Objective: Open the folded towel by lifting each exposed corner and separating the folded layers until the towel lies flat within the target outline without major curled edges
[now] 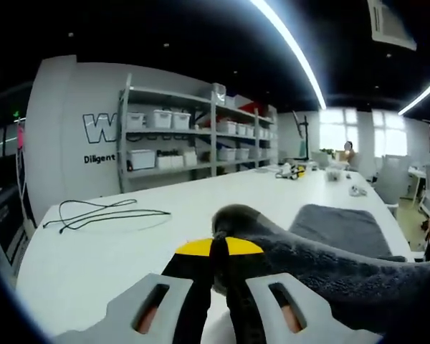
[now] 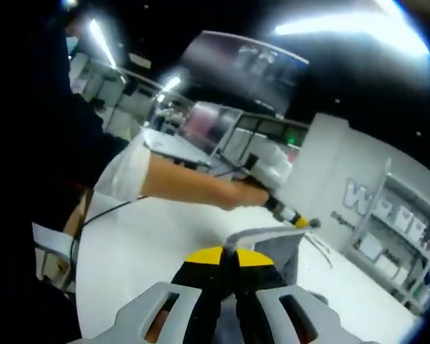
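Evidently soft, limp and light, the grey towel (image 1: 330,247) sags from a corner pinched in the left gripper (image 1: 218,251), trailing toward 3 o'clock over the white worktop (image 1: 115,244), while the right gripper (image 2: 229,259) fingers clamp another edge—corners suit best.

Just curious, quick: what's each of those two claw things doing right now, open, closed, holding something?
Left gripper: shut on the grey towel, lifted off the table.
Right gripper: shut on the towel's edge.
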`<state>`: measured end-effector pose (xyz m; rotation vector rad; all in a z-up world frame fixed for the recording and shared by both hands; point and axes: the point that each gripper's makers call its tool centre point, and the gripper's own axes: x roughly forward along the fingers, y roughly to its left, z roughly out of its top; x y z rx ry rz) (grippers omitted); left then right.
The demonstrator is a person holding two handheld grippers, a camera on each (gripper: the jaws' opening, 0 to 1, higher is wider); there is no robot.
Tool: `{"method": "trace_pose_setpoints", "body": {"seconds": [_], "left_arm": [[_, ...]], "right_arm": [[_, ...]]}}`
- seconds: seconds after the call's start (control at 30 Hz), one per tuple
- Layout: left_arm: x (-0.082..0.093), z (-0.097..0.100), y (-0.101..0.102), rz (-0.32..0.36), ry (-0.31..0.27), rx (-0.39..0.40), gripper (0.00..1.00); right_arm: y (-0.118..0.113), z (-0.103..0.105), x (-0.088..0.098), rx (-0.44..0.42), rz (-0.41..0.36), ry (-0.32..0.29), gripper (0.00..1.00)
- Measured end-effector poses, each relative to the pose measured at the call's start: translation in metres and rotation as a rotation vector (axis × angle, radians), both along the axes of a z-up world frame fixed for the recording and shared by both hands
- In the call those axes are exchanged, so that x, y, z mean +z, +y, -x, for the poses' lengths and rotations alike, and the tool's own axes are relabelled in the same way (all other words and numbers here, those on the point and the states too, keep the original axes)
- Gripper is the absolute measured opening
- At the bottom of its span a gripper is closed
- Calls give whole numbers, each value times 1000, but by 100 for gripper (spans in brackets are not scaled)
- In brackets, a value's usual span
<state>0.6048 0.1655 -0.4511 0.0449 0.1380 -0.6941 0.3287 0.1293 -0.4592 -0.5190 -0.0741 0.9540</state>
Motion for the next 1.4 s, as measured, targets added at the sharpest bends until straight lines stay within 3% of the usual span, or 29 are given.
{"method": "trace_pose_setpoints", "body": {"seconds": [0.57, 1.0, 1.4], "left_arm": [[-7, 4, 34, -9, 58, 42, 4], [-12, 7, 52, -75, 70, 65, 4], [-23, 8, 72, -54, 107, 83, 4]], "right_arm": [[39, 7, 3, 102, -24, 17, 0], [66, 11, 3, 179, -41, 36, 0], [89, 13, 0, 227, -40, 47, 0]]}}
